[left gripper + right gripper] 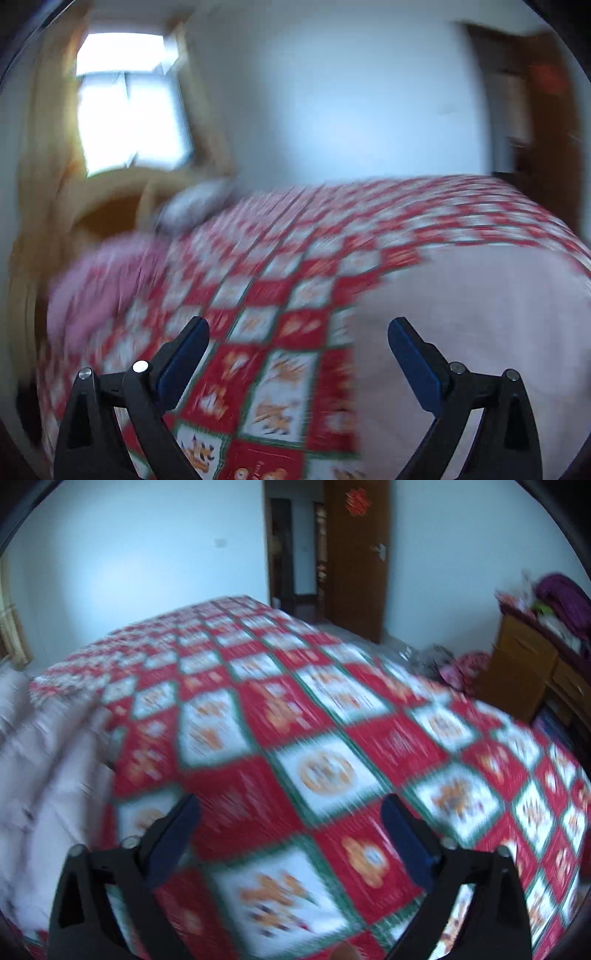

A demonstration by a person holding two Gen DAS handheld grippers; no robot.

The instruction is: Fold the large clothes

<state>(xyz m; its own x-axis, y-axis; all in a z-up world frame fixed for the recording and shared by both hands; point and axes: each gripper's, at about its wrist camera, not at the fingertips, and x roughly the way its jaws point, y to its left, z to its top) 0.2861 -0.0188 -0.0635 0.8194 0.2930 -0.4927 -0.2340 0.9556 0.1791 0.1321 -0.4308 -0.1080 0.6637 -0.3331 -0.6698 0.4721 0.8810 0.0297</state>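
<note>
Here, pale garment (480, 332) (blurred) beside hand-held gripper (298, 332).

Your checked bedspread (332, 709) reads as slightly glossy printed cloth; beside it, pale matt garment (480, 314); beyond the bed, varnished wooden door (356, 554).

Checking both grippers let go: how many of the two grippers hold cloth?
0. The left gripper gapes over the red-and-white checked bedspread, beside the pale pink garment; the right gripper gapes over the bedspread too.
</note>
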